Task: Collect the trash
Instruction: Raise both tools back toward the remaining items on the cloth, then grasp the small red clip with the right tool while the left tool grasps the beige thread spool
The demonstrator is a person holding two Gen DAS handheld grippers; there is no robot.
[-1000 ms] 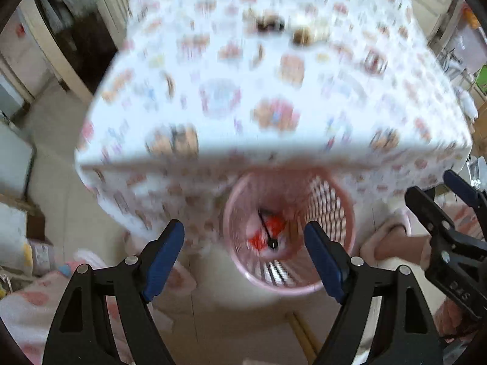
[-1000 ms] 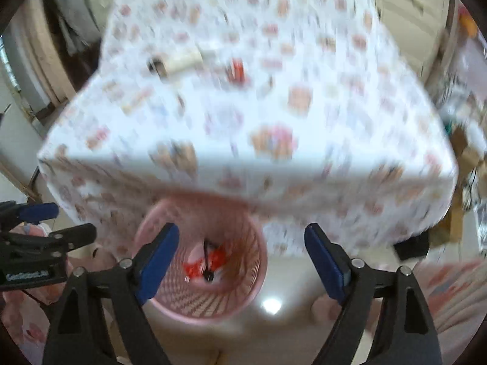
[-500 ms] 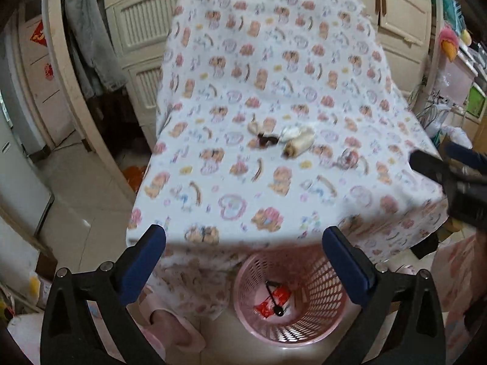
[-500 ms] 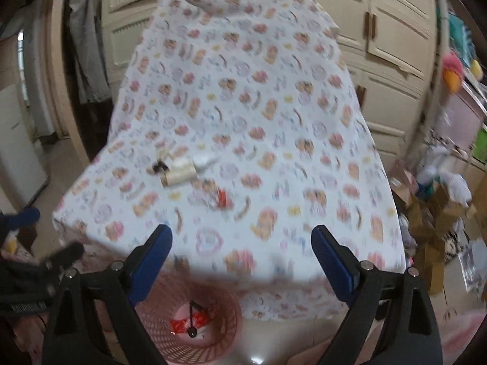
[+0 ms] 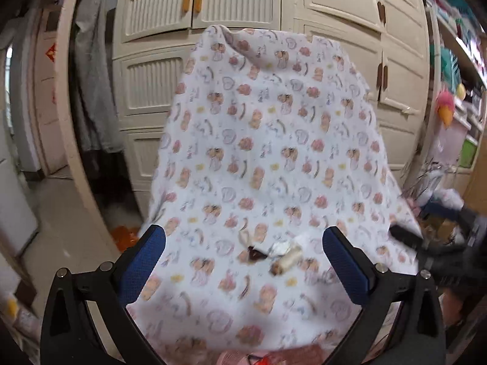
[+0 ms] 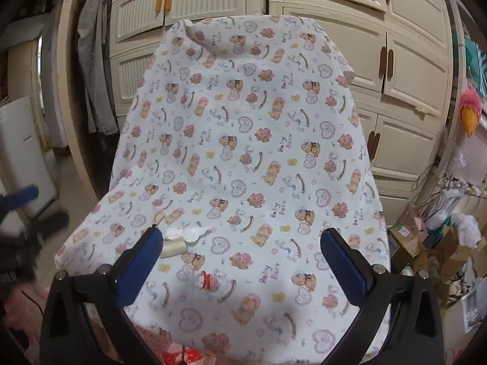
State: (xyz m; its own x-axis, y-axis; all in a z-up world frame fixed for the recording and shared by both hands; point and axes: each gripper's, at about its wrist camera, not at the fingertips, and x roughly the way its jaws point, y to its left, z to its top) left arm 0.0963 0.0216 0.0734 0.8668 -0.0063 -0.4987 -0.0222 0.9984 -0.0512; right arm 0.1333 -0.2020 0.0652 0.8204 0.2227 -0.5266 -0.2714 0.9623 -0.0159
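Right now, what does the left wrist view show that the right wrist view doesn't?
Left wrist only: a dark brown scrap beside the trash, and orange bits on the floor. Right wrist only: a small red-striped wrapper and cardboard boxes at right. Both: the patterned tablecloth, the crumpled tissue, the beige roll, each view's own gripper wide open and empty, left gripper, right gripper.

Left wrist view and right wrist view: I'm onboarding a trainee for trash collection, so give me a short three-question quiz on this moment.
1. True or false: the left gripper holds a piece of trash.
2. Which lies nearest the cream paper roll? A) crumpled white tissue B) small red-striped wrapper C) plush toy
3. Fill in: the trash lies on a ____-printed tablecloth.

Key: 1 false, both grippers, the right gripper too, are open and empty. 2 A. 3 bear.
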